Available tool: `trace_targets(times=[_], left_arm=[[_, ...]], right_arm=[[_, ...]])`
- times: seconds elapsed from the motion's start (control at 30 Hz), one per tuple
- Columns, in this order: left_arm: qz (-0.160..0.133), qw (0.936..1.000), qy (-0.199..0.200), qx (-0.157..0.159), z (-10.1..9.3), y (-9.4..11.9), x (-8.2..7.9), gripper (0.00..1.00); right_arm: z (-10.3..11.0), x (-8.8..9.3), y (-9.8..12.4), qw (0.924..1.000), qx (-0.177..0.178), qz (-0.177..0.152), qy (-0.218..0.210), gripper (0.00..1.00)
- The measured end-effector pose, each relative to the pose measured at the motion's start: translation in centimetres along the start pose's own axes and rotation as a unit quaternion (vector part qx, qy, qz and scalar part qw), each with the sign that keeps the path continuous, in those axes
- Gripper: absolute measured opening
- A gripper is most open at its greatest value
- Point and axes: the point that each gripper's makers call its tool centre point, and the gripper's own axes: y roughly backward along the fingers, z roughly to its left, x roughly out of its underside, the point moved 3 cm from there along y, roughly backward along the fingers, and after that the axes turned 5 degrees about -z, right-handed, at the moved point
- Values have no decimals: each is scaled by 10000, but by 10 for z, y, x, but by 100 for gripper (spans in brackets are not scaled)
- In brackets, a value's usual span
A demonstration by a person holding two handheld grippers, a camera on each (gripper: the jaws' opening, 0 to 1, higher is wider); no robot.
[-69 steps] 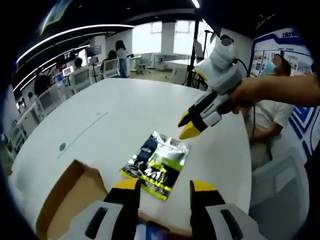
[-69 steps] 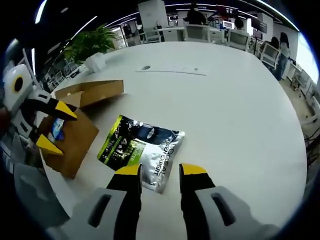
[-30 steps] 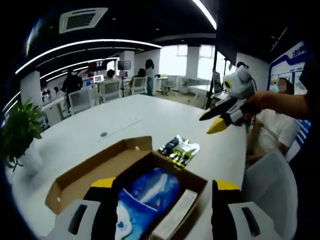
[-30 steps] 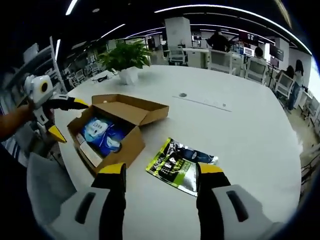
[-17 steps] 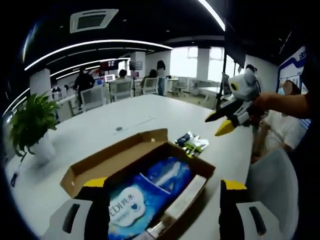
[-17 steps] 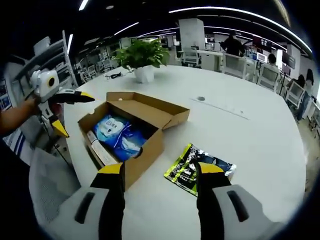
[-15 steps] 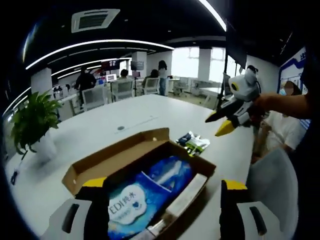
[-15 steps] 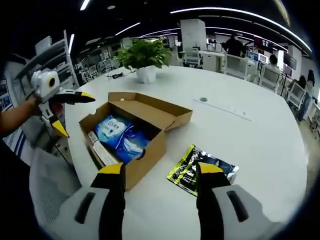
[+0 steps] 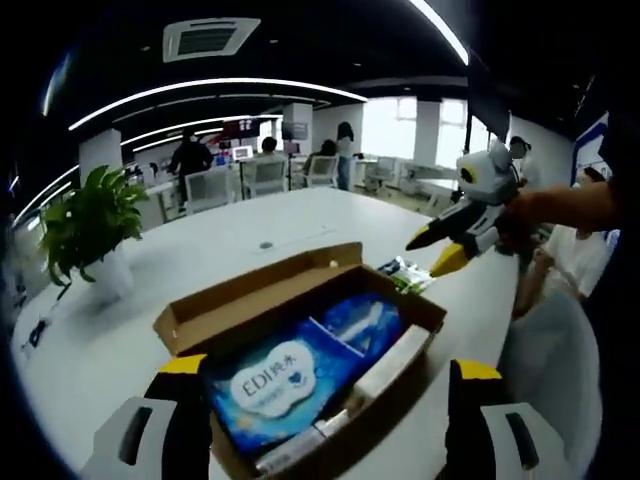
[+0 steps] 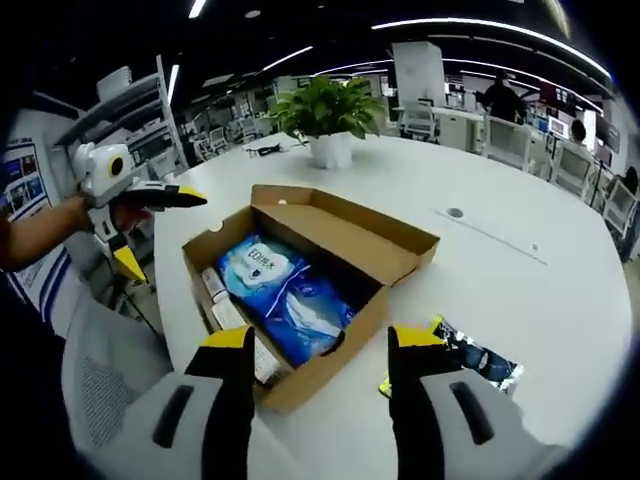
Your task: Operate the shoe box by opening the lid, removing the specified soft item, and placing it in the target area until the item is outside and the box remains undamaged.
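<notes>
An open cardboard shoe box [image 9: 195, 325] [image 10: 395, 245] stands on the round white table [image 9: 200, 255] [image 10: 560, 290], its lid folded back. Inside lie a blue soft pack [image 9: 300, 365] [image 10: 290, 290] and a long white box [image 9: 385, 365] [image 10: 232, 325]. A green and silver pouch [image 9: 405, 275] [image 10: 480, 365] lies flat on the table beside the box. My left gripper [image 9: 325, 385] [image 10: 150, 225] hangs open just before the box's near end. My right gripper [image 10: 318, 345] [image 9: 442, 245] is open too, raised above the box's side near the pouch.
A potted plant [image 9: 85, 240] [image 10: 325, 125] stands on the table beyond the box. A grey chair [image 10: 100, 395] [image 9: 555, 370] sits at the table edge. People and office chairs fill the background. A seated person [image 9: 575, 255] is at the right.
Both cameras have pulled back and swung toward the box. The pouch, between the right jaws earlier, lies still on the table; both grippers stay open.
</notes>
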Motion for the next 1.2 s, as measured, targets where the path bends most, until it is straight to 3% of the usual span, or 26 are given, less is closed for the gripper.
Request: trace_targets(times=[0.23, 0.73, 1.2], left_arm=[[-25, 9999, 28, -127, 7, 10, 7, 100], [-184, 9993, 135, -296, 18, 18, 7, 100], [-409, 9981, 305, -352, 24, 24, 5, 100]], right_arm=[[7, -5, -26, 9997, -220, 80, 71, 44], [26, -6, -82, 9961, -678, 395, 409, 38], [24, -1, -125, 9948, -688, 676, 332, 28]])
